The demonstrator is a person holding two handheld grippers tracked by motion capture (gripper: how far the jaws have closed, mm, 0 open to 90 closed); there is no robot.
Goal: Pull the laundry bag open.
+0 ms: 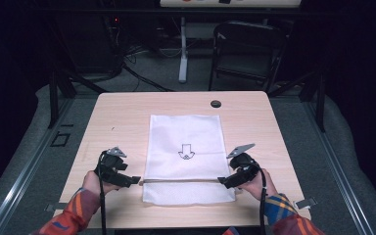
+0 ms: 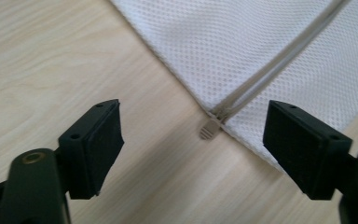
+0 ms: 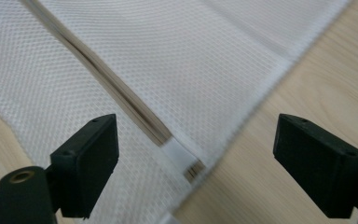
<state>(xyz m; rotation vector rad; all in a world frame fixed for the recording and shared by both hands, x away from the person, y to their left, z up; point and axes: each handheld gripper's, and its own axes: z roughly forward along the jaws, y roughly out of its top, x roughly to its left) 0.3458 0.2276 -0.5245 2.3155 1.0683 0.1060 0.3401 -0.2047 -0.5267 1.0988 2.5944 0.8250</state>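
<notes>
high view: mesh bag (image 1: 185, 142) btwn both tongs, chair (image 1: 245, 49) beyond table (image 1: 117, 117)

A single sign marks the white mesh bag (image 1: 185, 159) lying before me at mid-frame on the table (image 1: 117, 117): a black outlined arrow (image 1: 186, 151) at the bag's centre, pointing toward the frame's lower edge. No words, brands or numbers are legible.
</notes>
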